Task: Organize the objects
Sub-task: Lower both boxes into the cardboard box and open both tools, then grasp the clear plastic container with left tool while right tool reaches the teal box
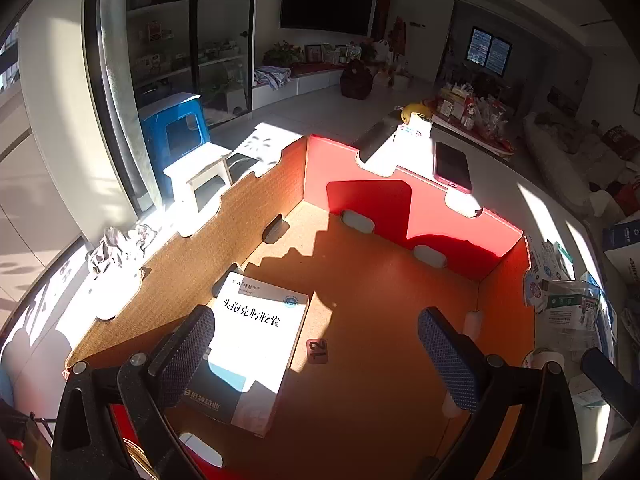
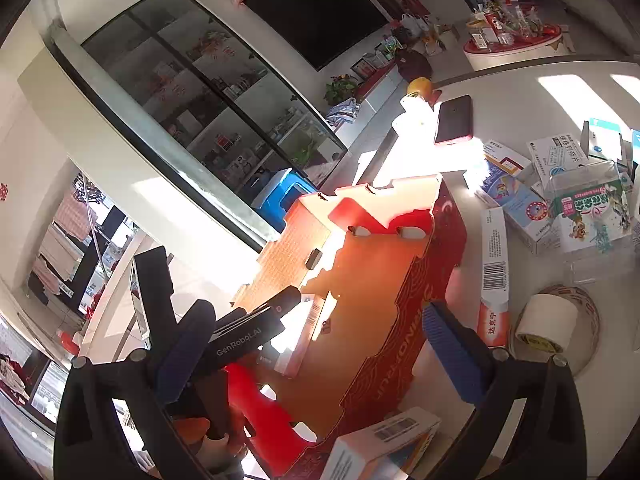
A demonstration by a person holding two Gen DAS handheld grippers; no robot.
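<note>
My left tool (image 1: 316, 354) hangs wide open and empty inside the cardboard box (image 1: 420, 204), whose walls ring a bare floor ahead. The medicine box (image 1: 256, 344) lies flat by its left finger, long axis running away from me. My right tool (image 2: 316, 352) gapes empty across the box's right wall.

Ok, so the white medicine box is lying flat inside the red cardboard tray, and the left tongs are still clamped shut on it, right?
Not quite. The white medicine box does lie flat inside the red cardboard tray, but the left tongs are open, not clamped on it. The left wrist view shows the jaws spread wide, one finger over the box's edge and the other well clear of it.
</note>
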